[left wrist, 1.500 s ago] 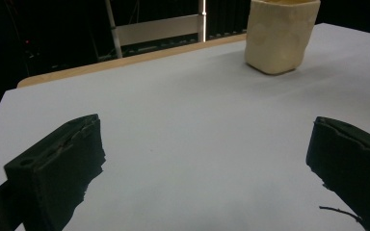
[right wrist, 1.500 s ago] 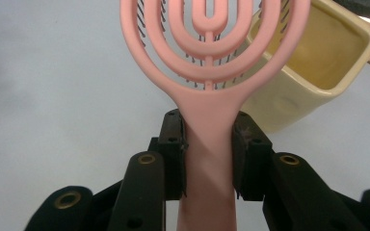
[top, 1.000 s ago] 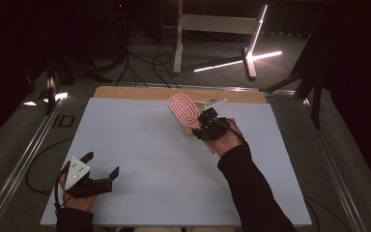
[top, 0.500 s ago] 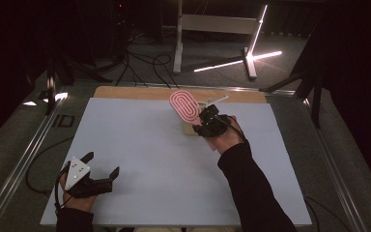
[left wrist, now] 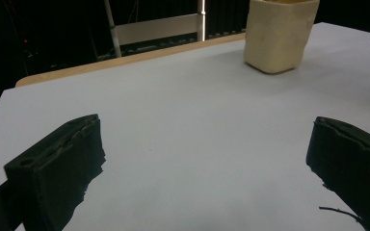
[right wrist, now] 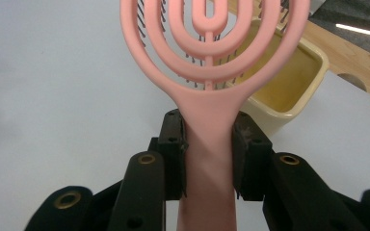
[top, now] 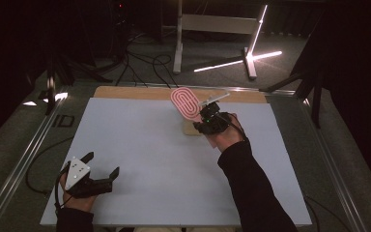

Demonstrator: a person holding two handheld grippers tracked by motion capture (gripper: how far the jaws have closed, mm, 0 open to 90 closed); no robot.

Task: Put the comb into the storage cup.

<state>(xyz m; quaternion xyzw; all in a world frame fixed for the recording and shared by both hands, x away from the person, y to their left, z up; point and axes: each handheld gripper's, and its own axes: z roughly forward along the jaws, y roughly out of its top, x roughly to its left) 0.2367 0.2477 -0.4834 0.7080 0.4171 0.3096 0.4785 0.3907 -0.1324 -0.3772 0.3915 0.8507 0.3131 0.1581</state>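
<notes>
Pink brush (right wrist: 207, 62) held by handle in right gripper (right wrist: 207, 159), carried twd cream cup (right wrist: 289, 91); next: head to be lowered in; left gripper (left wrist: 207, 163) wide, idle

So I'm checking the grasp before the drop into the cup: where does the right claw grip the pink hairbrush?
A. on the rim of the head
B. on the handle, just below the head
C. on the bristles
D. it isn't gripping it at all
B: in the right gripper view the right claw clamps both sides of the pink hairbrush at its handle, the head rising beyond above the cream cup.
</notes>
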